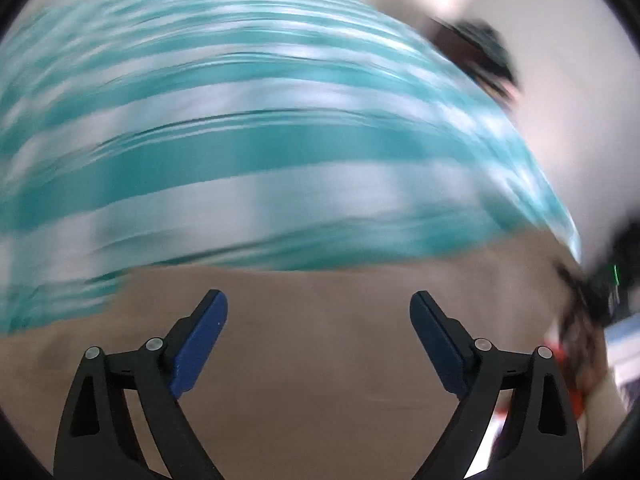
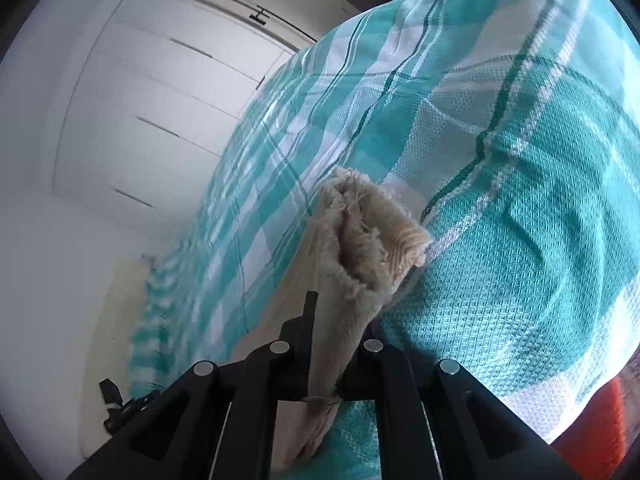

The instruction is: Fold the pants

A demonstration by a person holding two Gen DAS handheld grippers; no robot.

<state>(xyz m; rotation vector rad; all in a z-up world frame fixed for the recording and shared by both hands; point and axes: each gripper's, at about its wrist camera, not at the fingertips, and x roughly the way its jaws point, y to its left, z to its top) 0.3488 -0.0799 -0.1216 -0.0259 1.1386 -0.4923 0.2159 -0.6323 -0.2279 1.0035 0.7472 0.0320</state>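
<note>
- A teal-and-white checked bedcover [image 2: 500, 184] spreads ahead of both grippers and fills most of each view; in the left wrist view it is smeared by motion blur
- White cabinet doors [image 2: 132, 120] with thin dark handles stand to the left of the right gripper, past the edge of the bedcover
- The beige pants [image 1: 312, 344] lie flat on the bedcover directly under and ahead of the left gripper, their far edge meeting the checked cloth
- In the right wrist view a frayed hem of the pants [image 2: 360, 240] rises up from between the fingers, bunched and folded on itself, with loose threads at its edge
- The left gripper [image 1: 319, 322] hangs above the beige cloth with its blue pads [image 1: 200, 344] spread wide; nothing is between them and they touch no fabric
- The right gripper [image 2: 334, 320] is clamped on the pants hem, its black fingers [image 2: 308, 328] pressed on either side of the fabric
- A blurred dark object with a small green light [image 1: 614, 276] sits at the right edge of the left gripper's view; what it is cannot be told
</note>
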